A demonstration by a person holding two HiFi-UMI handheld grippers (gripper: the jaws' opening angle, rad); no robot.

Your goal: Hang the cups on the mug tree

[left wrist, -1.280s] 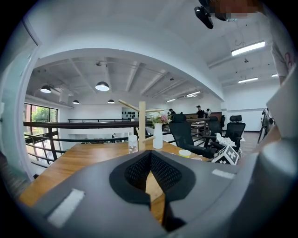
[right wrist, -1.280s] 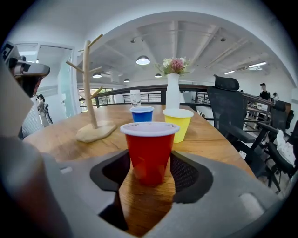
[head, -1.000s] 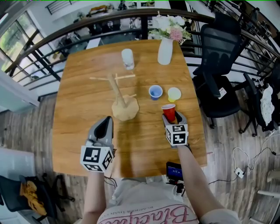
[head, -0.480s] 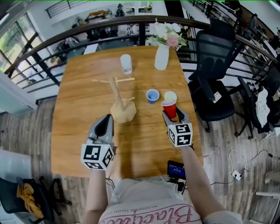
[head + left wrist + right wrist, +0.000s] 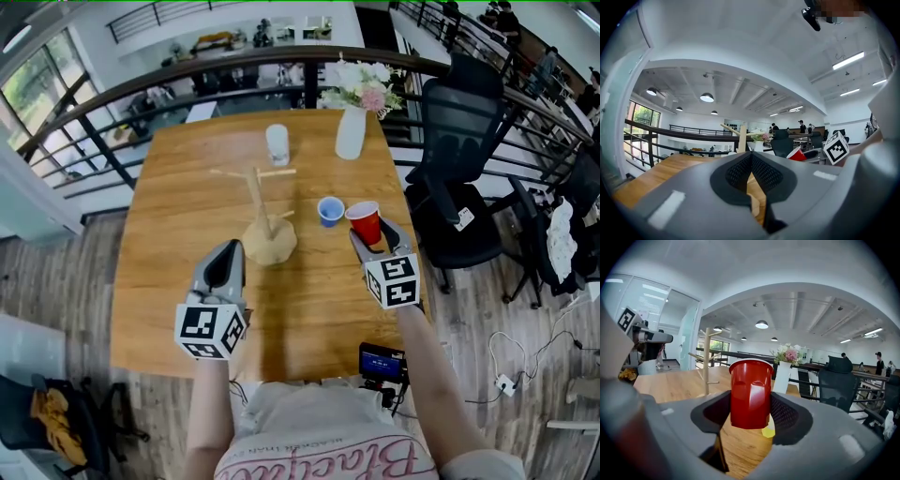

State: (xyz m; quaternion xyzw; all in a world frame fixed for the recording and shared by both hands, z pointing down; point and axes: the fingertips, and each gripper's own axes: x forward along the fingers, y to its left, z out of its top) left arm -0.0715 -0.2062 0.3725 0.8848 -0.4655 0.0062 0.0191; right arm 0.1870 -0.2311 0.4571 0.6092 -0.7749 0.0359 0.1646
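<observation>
Grips red cup (image 5: 750, 392) upright in right gripper (image 5: 369, 240), jaws pressed on its sides, clear above the wooden table (image 5: 169, 281), right of the mug tree (image 5: 262, 211) and just beside the blue cup (image 5: 330, 210). Holds left gripper (image 5: 223, 267) level at near left, jaws together on nothing. Notes yellow cup (image 5: 768, 431) on table beyond the red cup; clear glass (image 5: 277, 143) and flower vase (image 5: 351, 131) at far edge.

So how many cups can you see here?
4. A red cup held in the right claw, a blue cup beside it on the table, a yellow cup peeking out beneath the red one, and a clear cup near the vase. No others visible.
</observation>
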